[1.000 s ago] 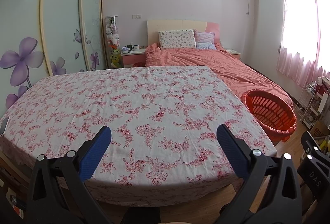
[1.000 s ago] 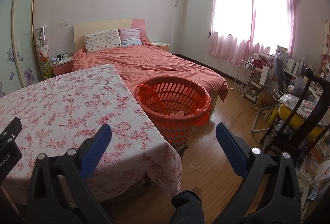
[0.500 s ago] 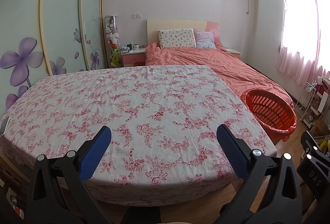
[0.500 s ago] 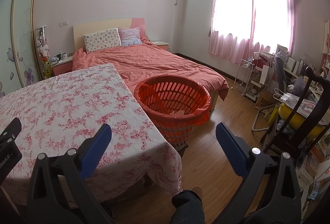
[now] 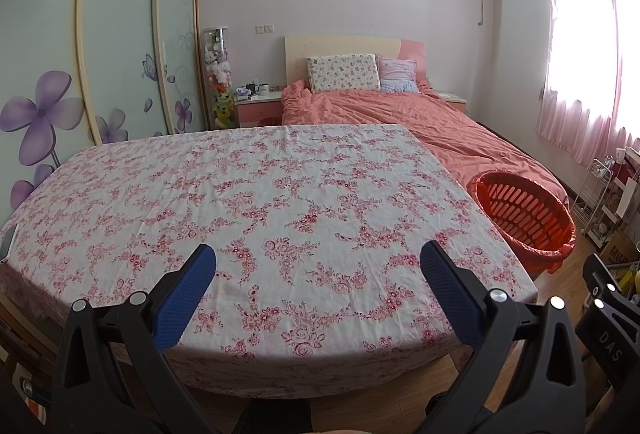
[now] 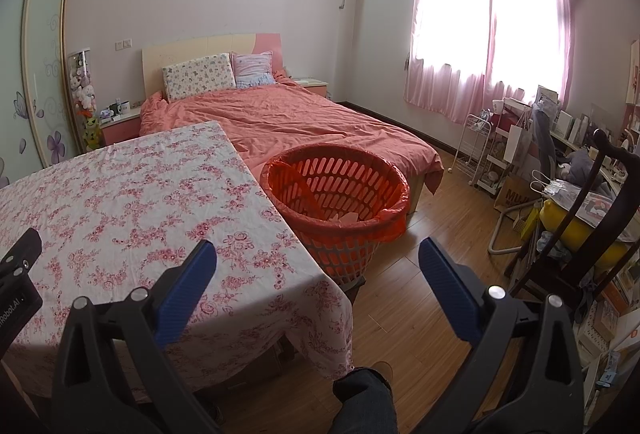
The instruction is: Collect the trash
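An orange slotted basket (image 6: 336,190) lined with an orange bag stands on the floor at the table's right side; pale scraps lie at its bottom. It also shows in the left wrist view (image 5: 524,214). My left gripper (image 5: 318,266) is open and empty above the near edge of the floral-cloth table (image 5: 260,202). My right gripper (image 6: 318,264) is open and empty, held over the table's right corner (image 6: 280,274), short of the basket. No loose trash shows on the cloth.
A bed with a salmon cover (image 6: 300,122) lies behind the table and basket. Wood floor (image 6: 420,294) opens to the right. A dark chair (image 6: 592,234), a white trolley (image 6: 476,150) and clutter line the right wall. Wardrobe doors (image 5: 80,54) stand left.
The left wrist view has lifted slightly, so the table sits a little lower in frame. The right wrist view is nearly unchanged. Both grippers stay open.
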